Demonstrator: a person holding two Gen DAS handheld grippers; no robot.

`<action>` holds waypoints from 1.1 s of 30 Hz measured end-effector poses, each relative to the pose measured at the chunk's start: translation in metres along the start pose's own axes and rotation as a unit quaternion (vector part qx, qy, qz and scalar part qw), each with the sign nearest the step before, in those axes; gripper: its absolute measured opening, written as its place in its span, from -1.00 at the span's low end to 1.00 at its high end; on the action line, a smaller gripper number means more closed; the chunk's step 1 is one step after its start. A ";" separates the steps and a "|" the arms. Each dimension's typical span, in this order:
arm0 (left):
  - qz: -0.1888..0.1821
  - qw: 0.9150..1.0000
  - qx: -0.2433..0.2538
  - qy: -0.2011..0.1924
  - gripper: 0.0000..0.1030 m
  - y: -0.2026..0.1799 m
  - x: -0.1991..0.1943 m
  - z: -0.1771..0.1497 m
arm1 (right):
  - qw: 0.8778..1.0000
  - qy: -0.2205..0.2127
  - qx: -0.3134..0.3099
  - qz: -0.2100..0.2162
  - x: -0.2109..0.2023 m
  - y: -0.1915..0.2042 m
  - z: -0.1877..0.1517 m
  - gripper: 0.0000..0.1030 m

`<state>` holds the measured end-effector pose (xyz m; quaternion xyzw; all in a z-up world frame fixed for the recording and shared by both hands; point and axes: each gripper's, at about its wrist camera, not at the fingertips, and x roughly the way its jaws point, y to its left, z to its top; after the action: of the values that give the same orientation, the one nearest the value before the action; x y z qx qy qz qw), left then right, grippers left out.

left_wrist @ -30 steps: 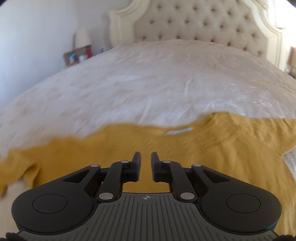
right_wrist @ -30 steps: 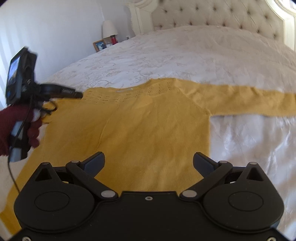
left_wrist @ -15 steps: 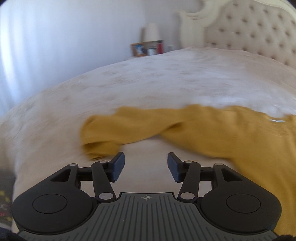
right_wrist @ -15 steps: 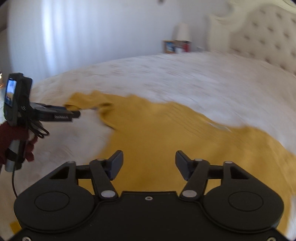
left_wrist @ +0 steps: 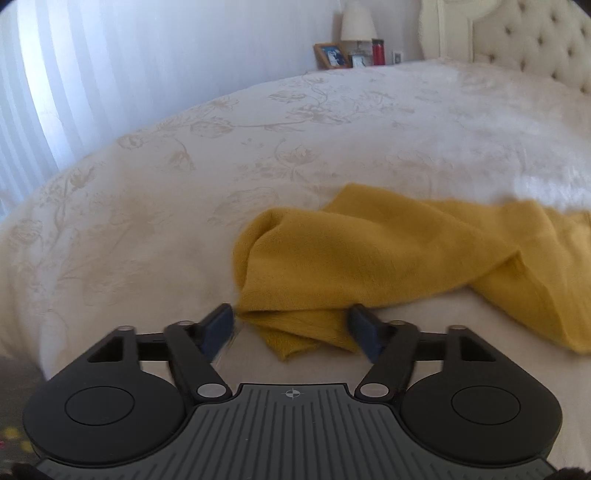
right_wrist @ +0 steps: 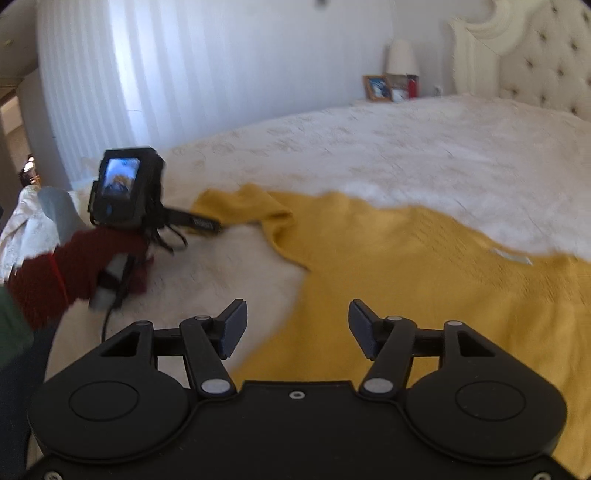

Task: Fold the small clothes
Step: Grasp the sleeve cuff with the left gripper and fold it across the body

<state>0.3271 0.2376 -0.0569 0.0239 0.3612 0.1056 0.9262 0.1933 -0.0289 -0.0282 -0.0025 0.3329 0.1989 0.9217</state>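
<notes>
A mustard-yellow sweater [right_wrist: 424,280] lies spread on the white bedspread [right_wrist: 424,147]. Its left sleeve [left_wrist: 332,258] is crumpled, with the cuff end lying between the fingers of my left gripper [left_wrist: 291,326], which is open. In the right wrist view the left gripper [right_wrist: 210,225] sits at the sleeve end, held by a hand in a dark red glove. My right gripper [right_wrist: 297,326] is open and empty, above the sweater's lower left side near its edge.
The tufted headboard [left_wrist: 535,40] stands at the far right. A nightstand with a lamp [left_wrist: 357,18], a picture frame [left_wrist: 330,56] and a red bottle is beyond the bed. White curtains [right_wrist: 184,74] hang along the left wall. The bed's left edge [left_wrist: 22,295] is near.
Both grippers have swung left from the sweater's body to its left sleeve. The left gripper opened from nearly shut and now straddles the cuff. The right gripper's jaws narrowed somewhat.
</notes>
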 end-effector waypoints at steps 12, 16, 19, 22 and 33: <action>0.048 0.991 0.125 -0.018 -0.72 0.019 -0.011 0.033 | 0.995 -0.002 0.097 -0.030 -0.035 -0.058 -0.037 0.27; 0.083 0.983 0.155 -0.046 -0.72 0.025 -0.037 0.059 | 0.992 -0.010 0.126 -0.030 -0.043 -0.069 -0.043 0.27; 0.110 0.973 0.193 -0.065 -0.72 0.018 -0.055 0.077 | 0.989 -0.016 0.143 -0.027 -0.051 -0.074 -0.047 0.27; 0.127 0.960 0.236 -0.087 -0.72 -0.003 -0.073 0.091 | 0.988 -0.022 0.150 -0.026 -0.058 -0.078 -0.051 0.28; -0.019 0.927 0.338 -0.164 -0.67 -0.187 -0.122 0.069 | 0.983 -0.031 0.175 -0.047 -0.087 -0.094 -0.075 0.28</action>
<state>0.3194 0.0309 0.0530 0.3458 0.2192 -0.0460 0.9112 0.1213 -0.1577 -0.0457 0.1499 0.3329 0.0942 0.9262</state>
